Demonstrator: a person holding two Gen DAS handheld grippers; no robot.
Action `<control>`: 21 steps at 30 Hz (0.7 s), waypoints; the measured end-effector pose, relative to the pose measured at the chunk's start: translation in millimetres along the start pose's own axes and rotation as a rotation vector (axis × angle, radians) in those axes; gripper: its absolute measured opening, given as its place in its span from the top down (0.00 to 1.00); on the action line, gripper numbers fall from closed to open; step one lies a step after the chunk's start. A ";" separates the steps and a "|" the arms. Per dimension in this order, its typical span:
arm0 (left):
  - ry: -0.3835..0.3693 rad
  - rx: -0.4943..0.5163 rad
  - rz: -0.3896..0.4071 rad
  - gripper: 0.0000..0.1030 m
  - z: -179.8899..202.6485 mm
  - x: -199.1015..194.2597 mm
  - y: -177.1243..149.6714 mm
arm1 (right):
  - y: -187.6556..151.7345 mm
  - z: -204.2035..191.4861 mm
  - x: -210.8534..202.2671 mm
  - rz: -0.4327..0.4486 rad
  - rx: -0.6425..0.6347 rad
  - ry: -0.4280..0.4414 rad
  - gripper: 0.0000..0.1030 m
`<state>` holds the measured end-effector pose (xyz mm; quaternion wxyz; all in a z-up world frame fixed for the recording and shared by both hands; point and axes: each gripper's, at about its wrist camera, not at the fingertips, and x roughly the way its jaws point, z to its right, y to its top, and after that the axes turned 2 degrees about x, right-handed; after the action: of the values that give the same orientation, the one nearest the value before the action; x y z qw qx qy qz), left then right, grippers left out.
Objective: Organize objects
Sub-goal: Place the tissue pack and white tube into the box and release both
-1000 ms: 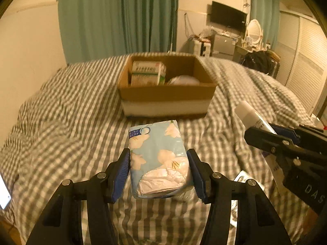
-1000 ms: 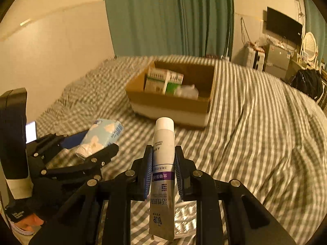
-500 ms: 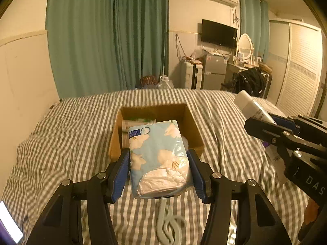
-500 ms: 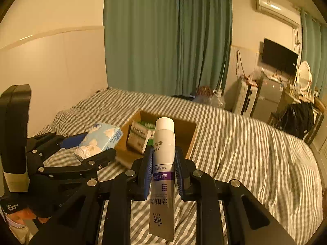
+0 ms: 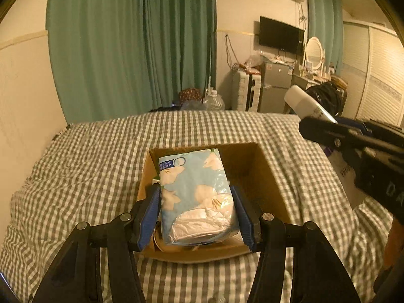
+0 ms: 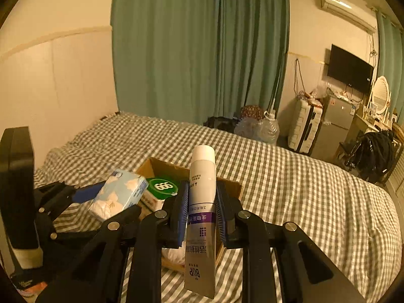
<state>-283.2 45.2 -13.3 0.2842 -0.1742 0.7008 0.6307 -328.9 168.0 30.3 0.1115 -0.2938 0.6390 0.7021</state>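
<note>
Two grippers: both are seen loaded above the cardboard box (image 5: 255, 166).
Left gripper (image 5: 196, 217): it is clamped on the blue tissue pack (image 5: 194, 192), held over the box at 12 o'clock.
Right gripper (image 6: 202, 209): it is closed around the white tube (image 6: 202, 202), cap at 12 o'clock.
Box: it is set on the checked bedspread (image 5: 83, 171); a green carton (image 6: 161, 189) is seen inside.

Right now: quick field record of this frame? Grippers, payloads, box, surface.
left gripper: shut on tissue pack, held over the box
right gripper: shut on tube, cap pointing away
cardboard box: open, on bed
box contents: green-and-white carton, something white, unclear
bed: grey-and-white checked cover
</note>
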 end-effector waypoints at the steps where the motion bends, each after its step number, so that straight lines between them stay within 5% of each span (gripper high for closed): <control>1: -0.002 0.001 -0.011 0.45 -1.1 8.5 -0.8 | -1.6 2.0 11.2 -0.014 0.002 -0.004 0.81; 8: -0.039 0.036 -0.094 0.45 -1.7 58.1 -18.3 | -20.5 9.0 90.2 -0.123 0.018 -0.007 0.81; 15: -0.055 0.041 -0.132 0.46 1.4 80.1 -29.4 | -29.2 15.5 111.0 -0.148 0.063 0.004 0.79; 17: -0.062 0.031 -0.144 0.45 1.3 81.3 -30.8 | -28.7 17.0 107.6 -0.143 0.069 -0.005 0.68; 19: -0.072 0.035 -0.142 0.43 1.9 79.7 -30.6 | -27.2 20.3 99.6 -0.122 0.081 -0.015 0.44; 21: -0.061 0.038 -0.124 0.30 1.5 72.7 -31.3 | -24.6 21.5 88.2 -0.099 0.098 -0.017 0.41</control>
<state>-320.6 50.4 -82.8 0.3471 -0.1926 0.6914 0.6036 -392.4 173.3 -38.9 0.1660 -0.3132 0.6564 0.6659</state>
